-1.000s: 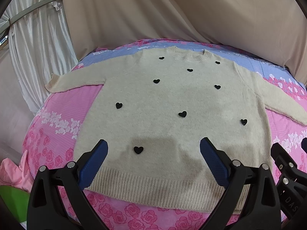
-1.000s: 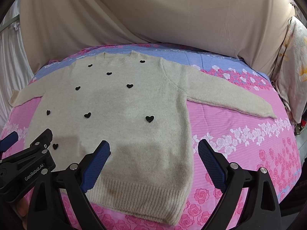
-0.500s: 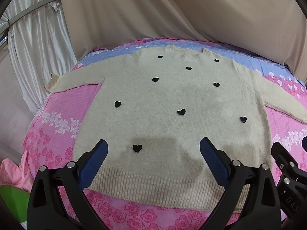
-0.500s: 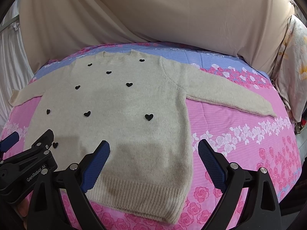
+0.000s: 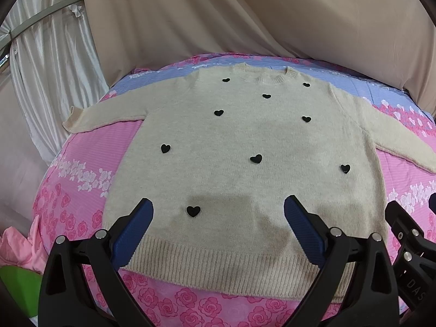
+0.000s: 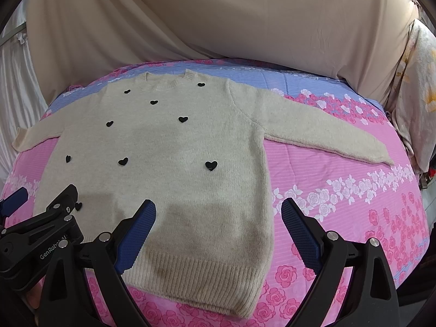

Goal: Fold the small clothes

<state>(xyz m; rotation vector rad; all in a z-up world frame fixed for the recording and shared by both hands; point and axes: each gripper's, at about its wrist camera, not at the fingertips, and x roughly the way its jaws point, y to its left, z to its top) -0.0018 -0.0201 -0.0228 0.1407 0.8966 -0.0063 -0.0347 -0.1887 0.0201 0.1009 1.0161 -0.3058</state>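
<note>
- Cream knitted sweater with small black hearts (image 5: 245, 141) lies flat, face up, on a pink and blue rose-print bedsheet (image 6: 340, 190), both sleeves spread outward and the ribbed hem nearest the cameras.
- Left gripper (image 5: 218, 226) hovers over the hem's left half, its blue-padded fingers (image 5: 133, 231) spread wide, holding nothing.
- Right gripper (image 6: 218, 226) hangs over the hem's right corner, jaws likewise apart and empty.
- Beige draped cloth (image 6: 218, 13) hangs behind the bed.
</note>
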